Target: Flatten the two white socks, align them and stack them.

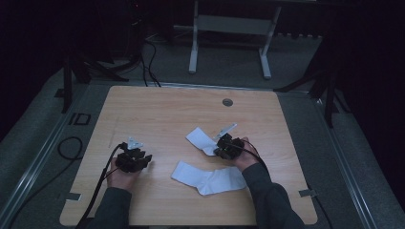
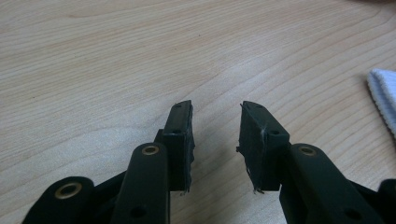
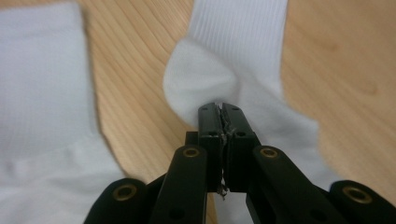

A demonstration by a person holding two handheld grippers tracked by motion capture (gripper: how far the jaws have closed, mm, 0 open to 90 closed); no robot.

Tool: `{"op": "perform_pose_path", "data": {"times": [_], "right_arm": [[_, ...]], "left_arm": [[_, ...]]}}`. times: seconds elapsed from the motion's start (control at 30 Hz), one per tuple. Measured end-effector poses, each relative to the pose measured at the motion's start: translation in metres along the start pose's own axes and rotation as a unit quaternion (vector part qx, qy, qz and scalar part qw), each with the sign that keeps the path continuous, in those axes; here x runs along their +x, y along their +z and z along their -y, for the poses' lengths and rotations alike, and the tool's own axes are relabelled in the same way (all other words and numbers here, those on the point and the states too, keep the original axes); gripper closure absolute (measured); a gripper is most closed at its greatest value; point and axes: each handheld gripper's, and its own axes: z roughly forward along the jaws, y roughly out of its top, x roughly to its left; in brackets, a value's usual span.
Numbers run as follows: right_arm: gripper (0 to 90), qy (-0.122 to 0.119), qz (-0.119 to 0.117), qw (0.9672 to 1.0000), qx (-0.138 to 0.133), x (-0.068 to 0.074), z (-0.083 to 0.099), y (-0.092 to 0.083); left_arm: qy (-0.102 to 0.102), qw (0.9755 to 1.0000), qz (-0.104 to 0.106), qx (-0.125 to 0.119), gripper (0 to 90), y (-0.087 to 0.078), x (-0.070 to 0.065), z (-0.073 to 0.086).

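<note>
Right hand-held gripper [image 3: 222, 112] pressed together on heel of far white sock [image 3: 233, 70], pinching fabric, likely to lift or drag it. Left hand-held gripper [image 2: 215, 122] spread, empty, parked over bare worktop [image 1: 157, 114]. Near sock [image 1: 207, 179] flat, just beside right hand. Ample open room toward far edge; front edge close behind both hands.

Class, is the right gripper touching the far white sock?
Touching: in the right gripper view the right gripper has its jaws pinched shut on the far white sock.

Wooden table [image 1: 157, 109] (round grommet [image 1: 227, 102])
</note>
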Motion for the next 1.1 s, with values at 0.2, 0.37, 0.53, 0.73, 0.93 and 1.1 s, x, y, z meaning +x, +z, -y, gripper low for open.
{"op": "perform_pose_path", "data": {"times": [0.2,0.37,0.53,0.73,0.93,1.1], "right_arm": [[87.5,-0.025,-0.004,0.9993,-0.026,0.006,-0.008,-0.020],[87.5,-0.045,-0.013,0.9980,-0.043,0.016,-0.013,-0.032],[87.4,-0.059,-0.020,0.9968,-0.050,0.025,-0.017,-0.038],[87.4,-0.071,-0.024,0.9955,-0.058,0.033,-0.021,-0.044],[87.4,-0.077,-0.030,0.9942,-0.069,0.040,-0.023,-0.052],[87.4,-0.082,-0.034,0.9930,-0.077,0.043,-0.025,-0.057]], "left_arm": [[0.000,1.0000,0.000,0.000,64.7,0.000,0.000,0.000],[-0.001,1.0000,0.000,0.000,64.7,0.000,0.000,0.000],[-0.002,1.0000,0.000,0.000,64.7,0.000,0.000,0.000],[-0.002,1.0000,0.000,-0.001,64.7,0.000,0.000,0.000],[-0.001,1.0000,0.000,0.001,64.7,-0.001,0.000,0.000],[-0.001,1.0000,0.001,0.002,64.7,-0.001,0.000,0.000]]}}
